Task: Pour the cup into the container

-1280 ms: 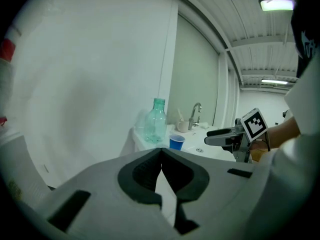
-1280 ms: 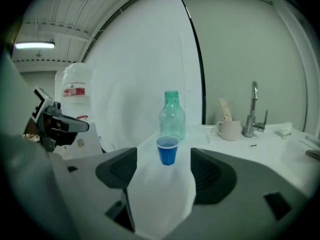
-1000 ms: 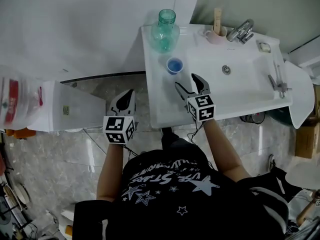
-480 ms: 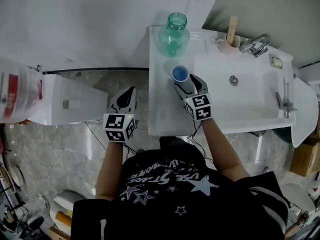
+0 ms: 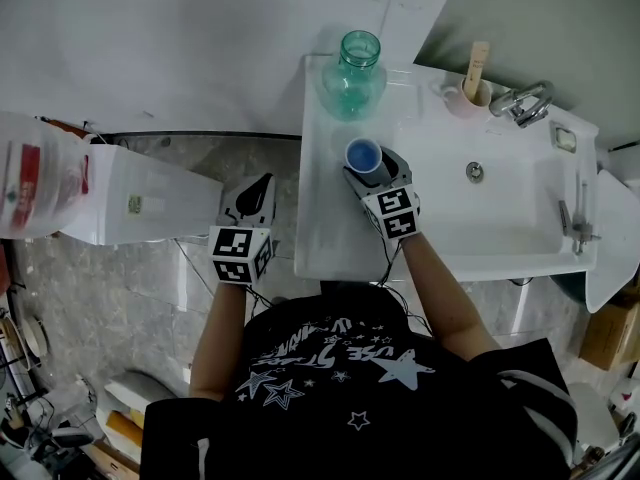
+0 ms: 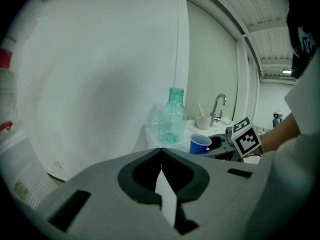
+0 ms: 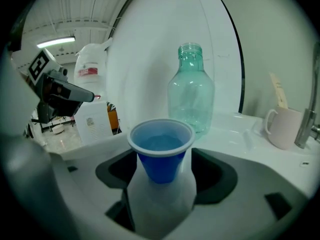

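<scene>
Blue cup (image 7: pixel 161 159) ungripped, nothing poured yet.
Jaws of the right gripper (image 5: pixel 375 171) are opening around it, not pressing; left gripper (image 5: pixel 258 192) jaws together, empty; teal bottle (image 7: pixel 191 91) waits.

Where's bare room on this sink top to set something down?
Bare: the near-left strip of the white sink top, between its left edge, the basin and the blue plastic cup. Crowded: the back, where the clear green bottle stands behind the cup and a pink mug beside the chrome tap.

Jug (image 5: pixel 40 183) partly beyond left edge
</scene>
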Action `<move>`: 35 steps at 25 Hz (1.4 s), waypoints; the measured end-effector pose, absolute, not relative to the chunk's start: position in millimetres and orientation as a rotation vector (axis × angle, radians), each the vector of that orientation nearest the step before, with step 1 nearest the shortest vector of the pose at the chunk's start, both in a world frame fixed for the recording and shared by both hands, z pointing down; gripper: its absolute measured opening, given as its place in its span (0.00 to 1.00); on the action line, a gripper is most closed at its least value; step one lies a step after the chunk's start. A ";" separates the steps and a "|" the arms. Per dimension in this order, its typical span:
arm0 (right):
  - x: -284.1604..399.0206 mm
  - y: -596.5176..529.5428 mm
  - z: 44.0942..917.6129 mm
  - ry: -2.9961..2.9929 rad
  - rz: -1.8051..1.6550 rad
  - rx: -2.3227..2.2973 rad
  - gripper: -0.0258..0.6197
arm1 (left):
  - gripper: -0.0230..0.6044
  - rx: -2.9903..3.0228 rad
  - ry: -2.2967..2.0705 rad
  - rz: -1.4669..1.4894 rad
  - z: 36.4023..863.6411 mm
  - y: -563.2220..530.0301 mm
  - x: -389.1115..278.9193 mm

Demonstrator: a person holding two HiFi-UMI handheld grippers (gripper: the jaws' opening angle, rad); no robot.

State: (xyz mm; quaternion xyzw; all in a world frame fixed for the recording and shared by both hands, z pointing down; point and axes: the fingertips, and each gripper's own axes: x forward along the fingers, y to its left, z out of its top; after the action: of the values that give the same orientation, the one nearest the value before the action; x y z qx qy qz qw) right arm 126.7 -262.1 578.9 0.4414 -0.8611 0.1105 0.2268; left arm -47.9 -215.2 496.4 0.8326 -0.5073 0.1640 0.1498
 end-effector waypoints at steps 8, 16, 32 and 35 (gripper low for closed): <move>116.5 -273.8 578.2 -2.426 0.308 1.174 0.56 | 0.06 2.370 -1.478 0.490 501.5 -219.8 -43.0; 114.1 -273.8 579.5 -2.429 0.304 1.134 0.52 | 0.06 2.332 -1.520 0.470 503.6 -215.1 -43.0; 129.5 -268.0 552.4 -2.384 0.302 1.231 0.49 | 0.06 2.402 -1.425 0.441 495.6 -214.7 -40.4; 132.8 -265.4 541.5 -2.377 0.328 1.260 0.49 | 0.06 2.437 -1.391 0.434 489.7 -225.4 -40.5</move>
State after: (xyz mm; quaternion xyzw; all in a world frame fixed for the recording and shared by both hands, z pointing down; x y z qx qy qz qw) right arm 132.8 -265.4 541.5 0.4541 -0.8568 0.1183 0.2139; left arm -40.5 -225.4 489.7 0.8486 -0.4843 0.1509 0.1504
